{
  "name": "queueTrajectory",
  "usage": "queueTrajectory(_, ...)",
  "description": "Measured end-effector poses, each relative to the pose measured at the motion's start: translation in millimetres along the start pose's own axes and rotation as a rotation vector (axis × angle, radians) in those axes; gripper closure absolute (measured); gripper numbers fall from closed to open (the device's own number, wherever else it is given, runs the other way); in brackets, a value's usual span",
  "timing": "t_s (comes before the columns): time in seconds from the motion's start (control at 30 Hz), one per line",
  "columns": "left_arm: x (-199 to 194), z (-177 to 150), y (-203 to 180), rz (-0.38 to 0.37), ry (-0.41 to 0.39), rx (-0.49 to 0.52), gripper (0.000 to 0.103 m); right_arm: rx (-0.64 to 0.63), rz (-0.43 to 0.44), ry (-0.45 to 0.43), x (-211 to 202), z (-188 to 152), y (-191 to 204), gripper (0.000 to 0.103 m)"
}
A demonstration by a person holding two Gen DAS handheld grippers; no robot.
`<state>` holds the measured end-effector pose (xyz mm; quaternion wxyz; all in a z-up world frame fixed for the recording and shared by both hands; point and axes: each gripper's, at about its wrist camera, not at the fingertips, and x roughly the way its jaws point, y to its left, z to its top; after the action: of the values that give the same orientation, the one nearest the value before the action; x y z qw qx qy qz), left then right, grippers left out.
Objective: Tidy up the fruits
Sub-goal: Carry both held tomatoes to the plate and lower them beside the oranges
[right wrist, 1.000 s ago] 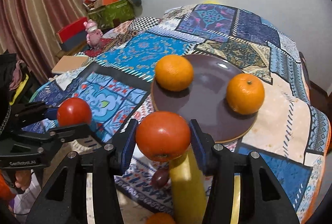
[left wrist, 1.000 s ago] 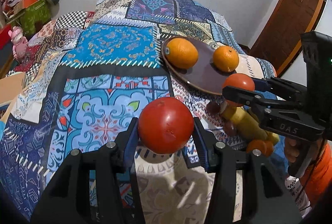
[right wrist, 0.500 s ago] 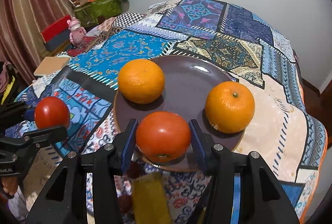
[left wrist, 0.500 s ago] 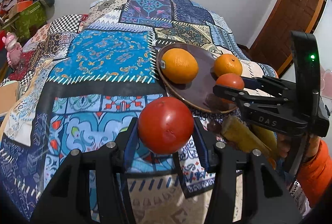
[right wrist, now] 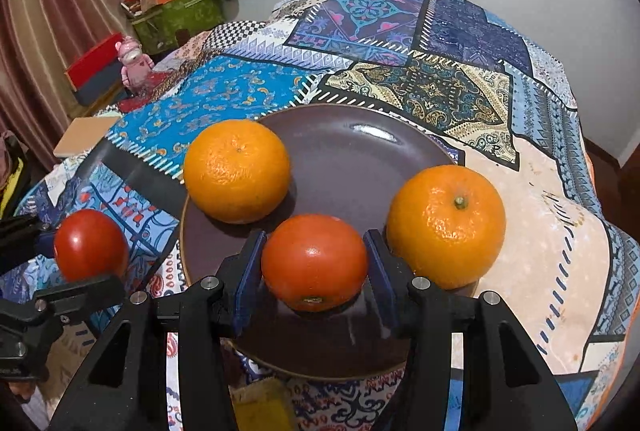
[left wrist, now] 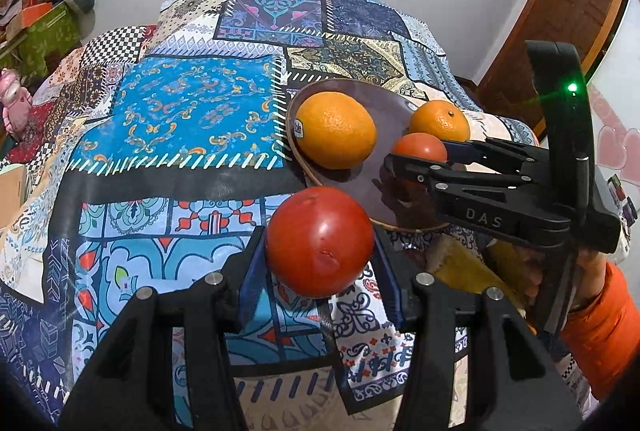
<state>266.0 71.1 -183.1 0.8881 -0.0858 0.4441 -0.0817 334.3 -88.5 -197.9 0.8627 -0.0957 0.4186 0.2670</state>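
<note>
My left gripper [left wrist: 320, 251] is shut on a red tomato [left wrist: 319, 241], held above the patchwork cloth just left of the brown plate [left wrist: 390, 103]. My right gripper [right wrist: 314, 263] is shut on a second tomato [right wrist: 314, 262], held over the front of the plate [right wrist: 360, 151], between two oranges. One orange [right wrist: 237, 170] sits on the plate's left, the other orange [right wrist: 446, 227] on its right. In the left wrist view the right gripper [left wrist: 420, 155] reaches over the plate with its tomato [left wrist: 419, 147]. The left gripper's tomato [right wrist: 90, 249] also shows at the left of the right wrist view.
A yellow banana [left wrist: 464, 267] lies on the cloth in front of the plate, mostly hidden by the grippers. The patchwork cloth [left wrist: 188, 111] covers the table. Boxes and a pink toy [right wrist: 134, 65] stand at the far left. A wooden door [left wrist: 560, 27] is at the right.
Both grippers moved forward toward the plate with their tomatoes. The right tomato went from above the banana to over the plate's front, between the oranges. The left tomato now hangs near the plate's left rim.
</note>
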Motion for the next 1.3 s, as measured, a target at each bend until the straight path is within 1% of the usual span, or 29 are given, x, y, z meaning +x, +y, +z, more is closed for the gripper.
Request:
queueTrajectory(0.27,0.3,7.9,-3.3,0.002,-0.002,0.0,0.053,0.009,0.013,0.04,5.3,2.0,-3.6,0.056)
queueTrajectory(0.33,-1.1,10.5,-3.6,-0.012,-0.005,-0.01,0.053,0.011,0.007,0.023,1.2,1.6,-4.3,0.054)
queueTrajectory(0.47,-1.9,15.6,-7.2,-0.006,-0.011,-0.014,0.053,0.005,0.014,-0.004,-7.9,3.3,-4.6,0.046)
queueTrajectory(0.63,-1.4,25.3,-16.3,-0.01,-0.008,-0.007,0.053,-0.011,-0.004,-0.034,-20.5,4.0,-6.0,0.046)
queueTrajectory(0.73,-2.2,33.1,-24.2,-0.002,-0.018,0.008,0.053,-0.001,0.007,-0.054,-32.0,3.7,-12.5,0.046)
queueTrajectory(0.87,2.6,42.9,-31.5,-0.01,-0.011,0.005,0.053,0.004,-0.007,-0.075,-43.0,2.9,-24.3,0.046)
queueTrajectory(0.97,9.3,49.4,-39.2,-0.013,0.002,0.011,0.053,0.007,-0.03,-0.082,-46.9,0.9,-33.2,0.046)
queueTrajectory(1.07,18.2,57.0,-48.4,-0.019,0.015,0.024,0.053,0.024,-0.028,-0.093,-53.2,-2.2,-44.3,0.046)
queueTrajectory(1.3,43.9,74.7,-68.5,-0.005,0.035,0.064,0.053,0.044,-0.031,-0.127,-62.7,-4.8,-62.3,0.046)
